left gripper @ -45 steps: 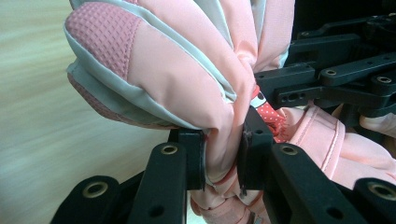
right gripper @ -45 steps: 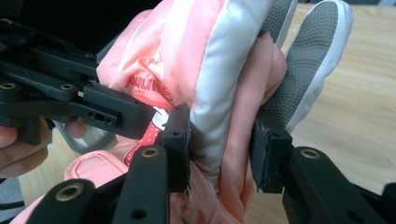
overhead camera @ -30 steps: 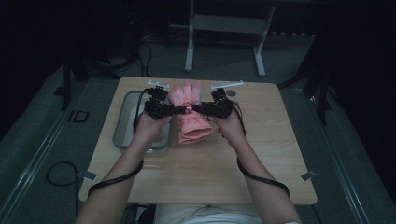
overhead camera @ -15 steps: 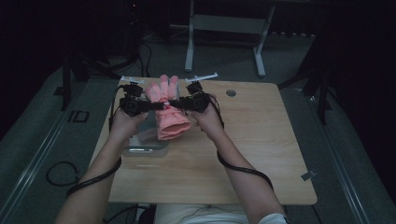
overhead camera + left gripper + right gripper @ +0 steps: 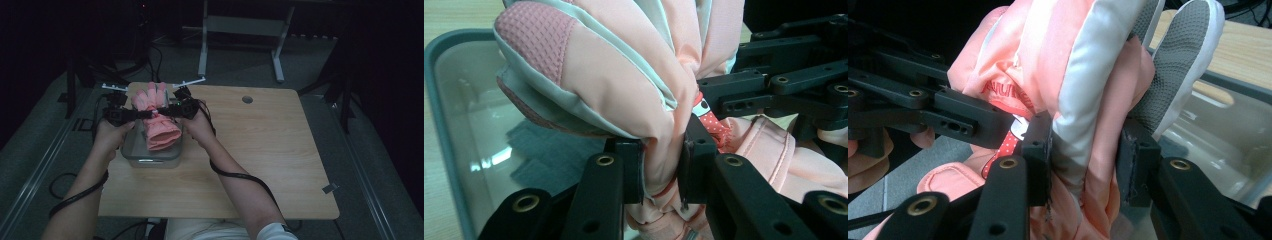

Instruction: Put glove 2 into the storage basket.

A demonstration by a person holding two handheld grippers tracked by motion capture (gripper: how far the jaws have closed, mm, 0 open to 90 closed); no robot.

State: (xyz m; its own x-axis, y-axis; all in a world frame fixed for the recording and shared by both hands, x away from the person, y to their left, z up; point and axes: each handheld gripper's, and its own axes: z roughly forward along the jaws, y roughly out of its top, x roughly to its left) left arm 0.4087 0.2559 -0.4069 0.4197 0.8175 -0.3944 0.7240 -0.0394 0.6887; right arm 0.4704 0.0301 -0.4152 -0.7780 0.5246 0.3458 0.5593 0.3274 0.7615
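Note:
A pink padded glove (image 5: 156, 118) with pale trim hangs in the air over a clear plastic bin (image 5: 131, 153) at the table's left side. My left gripper (image 5: 141, 114) is shut on the glove's left side, and my right gripper (image 5: 164, 110) is shut on its right side. In the left gripper view the jaws pinch a fold of the glove (image 5: 624, 85) above the bin (image 5: 454, 165). In the right gripper view the jaws squeeze a pale and pink fold of the glove (image 5: 1083, 100), with grey textured fingertips behind.
The wooden table (image 5: 260, 150) has a round cable hole (image 5: 247, 99) at the back. A metal stand (image 5: 240, 30) rises behind the table. Dark cables trail from both grippers along the forearms.
Both grippers have carried the glove to the left, from the table's back middle to above the clear bin.

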